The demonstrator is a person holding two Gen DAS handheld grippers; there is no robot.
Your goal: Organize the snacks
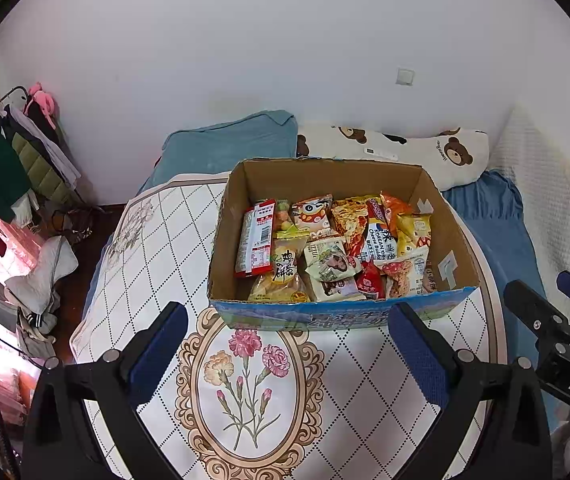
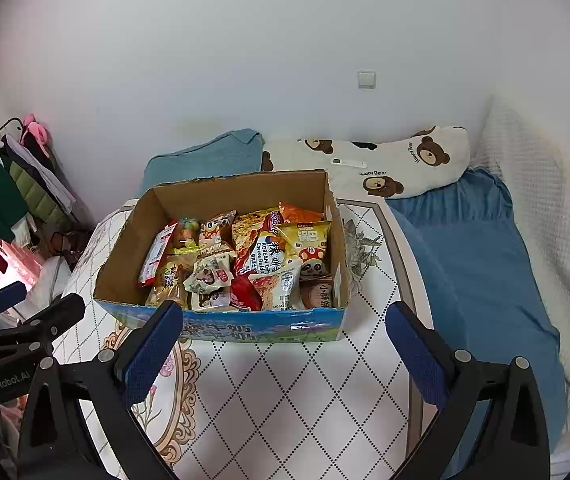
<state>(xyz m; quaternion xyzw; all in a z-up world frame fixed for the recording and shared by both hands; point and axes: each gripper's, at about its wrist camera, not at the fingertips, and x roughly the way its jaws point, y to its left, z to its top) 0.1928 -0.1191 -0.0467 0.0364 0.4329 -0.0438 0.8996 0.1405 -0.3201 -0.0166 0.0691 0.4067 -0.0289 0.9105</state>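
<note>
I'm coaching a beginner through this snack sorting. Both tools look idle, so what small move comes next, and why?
Probably ease the left tool forward over the cardboard box toward the red packet leaning at its left side. Both tools are open and empty, the right tool too, short of the near wall, and all snacks sit inside. That packet stands apart and is easy to pinch.

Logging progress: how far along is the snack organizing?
Done: snack packets sit in the box. In hand: nothing; left gripper and right gripper are open, short of the box. Left: no loose snacks show on the table; possibly only tidying.
</note>
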